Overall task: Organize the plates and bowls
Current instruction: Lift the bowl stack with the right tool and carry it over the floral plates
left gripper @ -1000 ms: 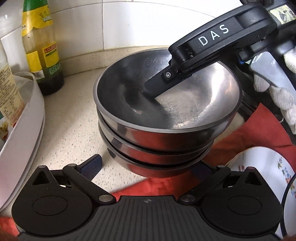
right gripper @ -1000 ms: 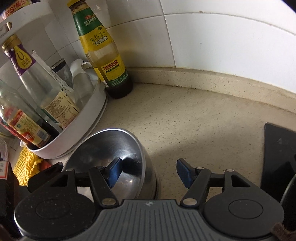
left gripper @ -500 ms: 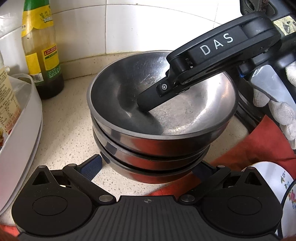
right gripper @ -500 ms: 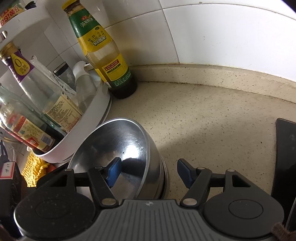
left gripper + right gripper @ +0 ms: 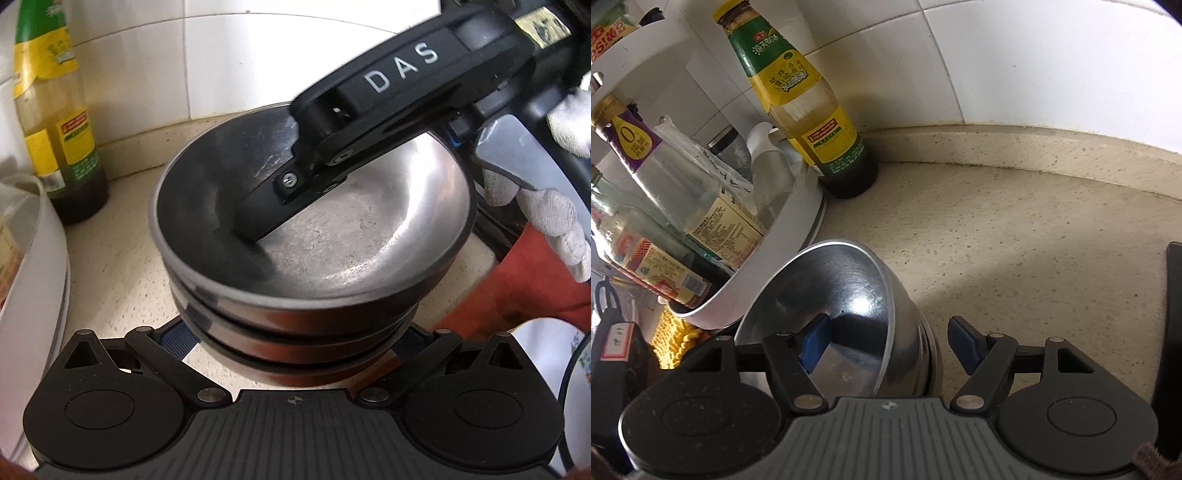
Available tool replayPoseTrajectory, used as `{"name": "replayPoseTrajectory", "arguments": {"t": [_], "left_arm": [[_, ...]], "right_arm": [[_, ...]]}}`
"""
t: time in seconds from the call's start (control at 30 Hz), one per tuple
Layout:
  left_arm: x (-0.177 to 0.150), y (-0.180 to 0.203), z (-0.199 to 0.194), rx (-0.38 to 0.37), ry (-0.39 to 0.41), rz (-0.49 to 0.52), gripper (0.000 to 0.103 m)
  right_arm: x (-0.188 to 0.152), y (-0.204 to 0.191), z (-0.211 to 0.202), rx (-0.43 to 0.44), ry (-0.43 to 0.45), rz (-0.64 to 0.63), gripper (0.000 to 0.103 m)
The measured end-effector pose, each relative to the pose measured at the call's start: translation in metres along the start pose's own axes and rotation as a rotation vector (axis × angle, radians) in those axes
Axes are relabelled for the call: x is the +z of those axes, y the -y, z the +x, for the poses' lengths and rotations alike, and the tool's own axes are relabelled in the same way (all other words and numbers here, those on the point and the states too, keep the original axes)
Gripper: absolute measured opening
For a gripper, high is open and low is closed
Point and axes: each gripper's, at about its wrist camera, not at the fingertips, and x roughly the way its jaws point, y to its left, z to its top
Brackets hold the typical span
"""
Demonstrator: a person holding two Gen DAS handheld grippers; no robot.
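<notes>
**Letting go of the top bowl cleanly**

Judging by the open grip, looks like the release after nesting. Finds the top bowl [image 5: 351, 240] seated on a stack of steel bowls [image 5: 295, 332], three in all, on the tabletop [image 5: 1034, 240], near a white rack [image 5: 786, 236] of bottles and beside a red cloth [image 5: 517, 288].

Shows the right gripper [image 5: 886, 336] straddling the top bowl's wall, one finger [image 5: 812, 343] inside and the other outside. Fingers apart, having just been opening, with the wall between them but neither pad pressing on it.

Shows the left gripper [image 5: 291, 343] low at the near side of the stack, a finger to either side of the bottom bowl. Cannot tell whether those fingers squeeze or merely flank it.

To finish well:
- Spread the right fingers enough to clear the wall on both sides.
- Lift out along the finger line, not sideways, to avoid hooking the rim and tipping the stack.
- Keep the left gripper steady as a brace until the right one is clear.
- Watch the bottle [image 5: 812, 122] behind.
</notes>
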Motion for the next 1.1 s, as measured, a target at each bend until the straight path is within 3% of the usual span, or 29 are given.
{"name": "replayPoseTrajectory", "arguments": {"t": [0.33, 0.57, 0.87, 1.1], "left_arm": [[0.006, 0.001, 0.01, 0.027, 0.022, 0.023, 0.103], [0.007, -0.003, 0.015, 0.02, 0.045, 0.032, 0.103], [0.011, 0.008, 0.009, 0.039, 0.058, 0.027, 0.103], [0.016, 0.028, -0.027, 0.07, 0.087, 0.033, 0.103]], "right_arm": [[0.009, 0.015, 0.013, 0.092, -0.043, 0.07, 0.07], [0.015, 0.021, 0.02, 0.146, -0.053, 0.048, 0.076], [0.014, 0.019, 0.014, 0.128, -0.016, 0.045, 0.07], [0.016, 0.006, -0.015, 0.128, 0.037, 0.033, 0.07]]}}
